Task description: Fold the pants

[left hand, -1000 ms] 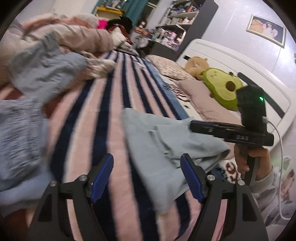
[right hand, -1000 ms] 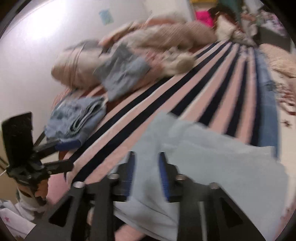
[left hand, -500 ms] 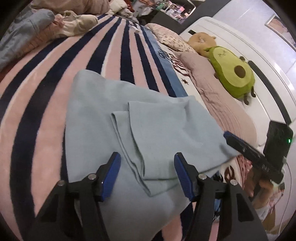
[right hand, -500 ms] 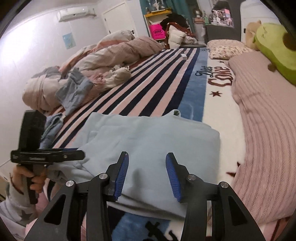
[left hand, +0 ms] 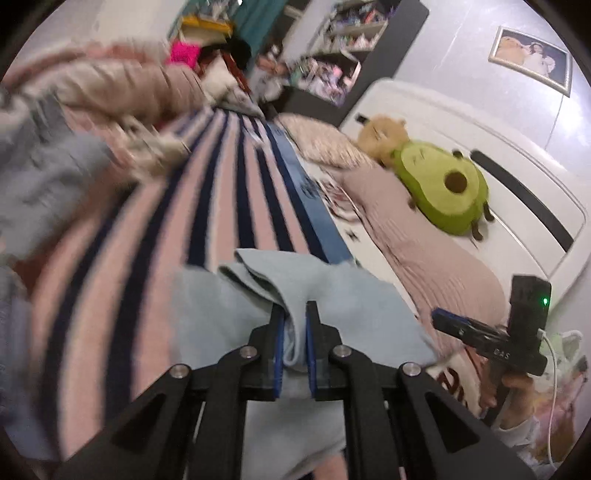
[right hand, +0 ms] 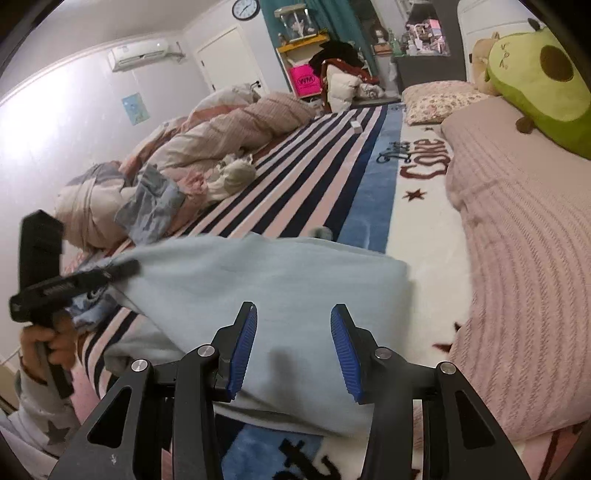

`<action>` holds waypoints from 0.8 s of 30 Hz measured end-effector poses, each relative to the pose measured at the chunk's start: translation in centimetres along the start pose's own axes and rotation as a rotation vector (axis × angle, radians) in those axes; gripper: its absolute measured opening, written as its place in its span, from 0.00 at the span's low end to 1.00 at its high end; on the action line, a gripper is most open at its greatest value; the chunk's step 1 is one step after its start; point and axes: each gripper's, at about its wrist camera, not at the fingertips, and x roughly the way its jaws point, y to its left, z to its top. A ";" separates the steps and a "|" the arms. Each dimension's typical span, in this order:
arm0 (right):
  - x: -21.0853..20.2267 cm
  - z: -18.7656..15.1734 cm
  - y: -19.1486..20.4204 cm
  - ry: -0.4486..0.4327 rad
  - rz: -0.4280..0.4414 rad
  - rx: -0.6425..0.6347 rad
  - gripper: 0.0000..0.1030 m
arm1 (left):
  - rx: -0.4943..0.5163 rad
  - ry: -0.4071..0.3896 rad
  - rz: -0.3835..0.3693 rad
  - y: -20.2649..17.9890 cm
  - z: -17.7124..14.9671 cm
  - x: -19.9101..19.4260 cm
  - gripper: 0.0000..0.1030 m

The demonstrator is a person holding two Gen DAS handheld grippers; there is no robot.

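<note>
Pants (left hand: 354, 295) sit bunched at the frame's lower centre, clenched in my left gripper (left hand: 294, 339); my right gripper (right hand: 293, 347) hangs over them, jaws spread wide.

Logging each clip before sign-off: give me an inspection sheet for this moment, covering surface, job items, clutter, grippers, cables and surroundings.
Surface: striped pink-and-navy blanket on a bed.
Job's things: light blue pants, partly folded, one edge lifted.
Clutter: rumpled pink duvet, denim garment, avocado plush, floral pillow.
Grippers: left gripper jaws shut on pants fabric; right gripper jaws open above the pants, holding nothing.
Cables: white cable hanging from the right gripper's handle.
Surroundings: wall clock, air conditioner, framed picture, shelves.
</note>
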 end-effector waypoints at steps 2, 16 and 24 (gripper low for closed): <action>0.0 0.2 0.3 0.005 0.005 -0.003 0.37 | -0.007 -0.003 0.046 1.5 0.2 -1.2 0.07; 3.2 -1.4 -1.2 0.108 -0.066 0.066 0.61 | -0.140 0.202 0.028 7.1 -5.7 2.6 0.49; 3.7 -2.3 3.8 0.177 -0.111 -0.174 0.83 | -0.122 0.177 0.018 6.0 -4.7 2.0 0.49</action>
